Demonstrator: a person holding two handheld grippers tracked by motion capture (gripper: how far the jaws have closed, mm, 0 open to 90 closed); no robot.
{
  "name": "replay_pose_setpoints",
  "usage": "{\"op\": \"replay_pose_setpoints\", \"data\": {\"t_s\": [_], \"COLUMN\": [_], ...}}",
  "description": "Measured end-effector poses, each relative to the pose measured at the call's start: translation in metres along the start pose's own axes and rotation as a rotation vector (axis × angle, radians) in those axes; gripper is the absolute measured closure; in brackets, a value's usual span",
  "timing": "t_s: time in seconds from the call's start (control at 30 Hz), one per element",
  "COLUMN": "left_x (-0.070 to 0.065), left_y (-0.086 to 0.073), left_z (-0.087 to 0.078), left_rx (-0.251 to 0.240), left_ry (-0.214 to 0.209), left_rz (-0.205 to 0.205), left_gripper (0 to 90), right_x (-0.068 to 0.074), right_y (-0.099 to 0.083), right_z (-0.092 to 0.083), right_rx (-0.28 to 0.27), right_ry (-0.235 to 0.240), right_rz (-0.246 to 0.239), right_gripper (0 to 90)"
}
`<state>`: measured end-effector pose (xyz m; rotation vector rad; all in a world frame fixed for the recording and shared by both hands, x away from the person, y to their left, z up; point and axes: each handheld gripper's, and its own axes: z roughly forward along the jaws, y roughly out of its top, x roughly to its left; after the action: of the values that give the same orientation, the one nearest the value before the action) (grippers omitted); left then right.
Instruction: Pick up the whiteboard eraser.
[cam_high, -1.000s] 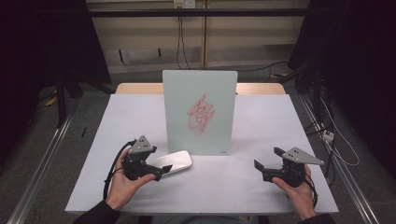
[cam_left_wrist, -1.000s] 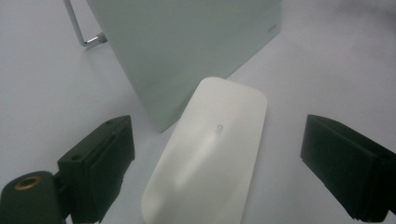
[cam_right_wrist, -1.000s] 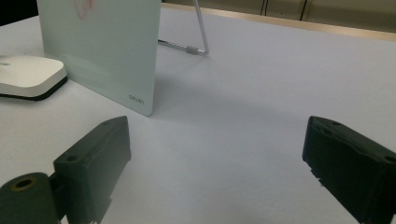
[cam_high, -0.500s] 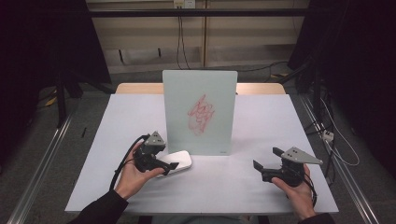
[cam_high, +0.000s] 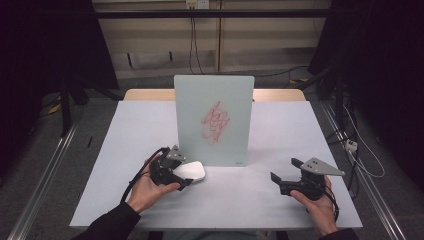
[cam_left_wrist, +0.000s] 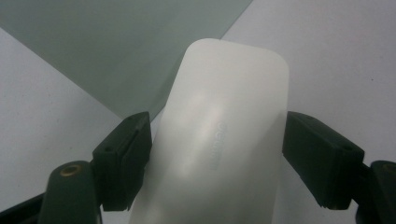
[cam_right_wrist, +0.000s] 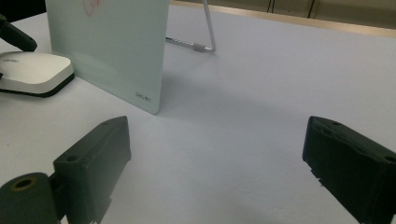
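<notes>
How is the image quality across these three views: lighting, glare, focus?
High view: table evenly lit, surroundings dark, the board's red scribble readable. Left gripper view: the white eraser sits very close, soft and blurred, with a pale glare streak down its top; the jaws are sharper. Right gripper view: dim bluish cast, board throws a soft shadow on the table, near jaws slightly soft.
</notes>
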<state>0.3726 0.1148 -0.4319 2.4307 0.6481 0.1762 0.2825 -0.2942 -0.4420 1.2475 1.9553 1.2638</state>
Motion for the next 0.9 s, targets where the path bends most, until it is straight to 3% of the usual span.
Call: {"op": "replay_pose_setpoints", "data": {"t_s": [0.3, 0.37, 0.4, 0.47, 0.57, 0.6, 0.83, 0.9], "left_x": [0.0, -0.001, 0.001, 0.0, 0.001, 0.0, 0.002, 0.002], "left_y": [0.001, 0.002, 0.003, 0.003, 0.004, 0.005, 0.006, 0.006], "left_z": [0.002, 0.005, 0.005, 0.009, 0.01, 0.011, 0.008, 0.008], "left_rx": [0.032, 0.035, 0.07, 0.048, 0.091, 0.085, 0.121, 0.104], "left_ry": [-0.008, -0.005, 0.002, -0.012, -0.006, -0.003, -0.023, -0.033], "left_rz": [0.039, 0.029, 0.063, 0.024, 0.085, 0.074, 0.12, 0.106], "left_gripper": [24.4, 24.4, 24.3, 24.1, 24.3, 24.4, 26.7, 27.8], "right_x": [0.0, 0.0, 0.0, 0.001, 0.001, 0.0, 0.0, 0.0], "right_y": [0.0, 0.0, 0.0, 0.0, 0.0, 0.0, 0.0, 0.0], "right_z": [0.0, 0.001, 0.001, 0.001, 0.001, 0.001, 0.001, 0.001], "right_rx": [0.004, 0.003, 0.004, 0.002, 0.002, 0.002, 0.002, 0.001], "right_ry": [-0.005, 0.0, -0.002, 0.001, -0.001, 0.001, -0.001, 0.0], "right_rz": [0.0, 0.002, 0.001, 0.002, 0.0, 0.001, 0.001, 0.003], "right_gripper": [7.8, 7.8, 7.8, 7.9, 7.8, 7.9, 7.8, 7.8]}}
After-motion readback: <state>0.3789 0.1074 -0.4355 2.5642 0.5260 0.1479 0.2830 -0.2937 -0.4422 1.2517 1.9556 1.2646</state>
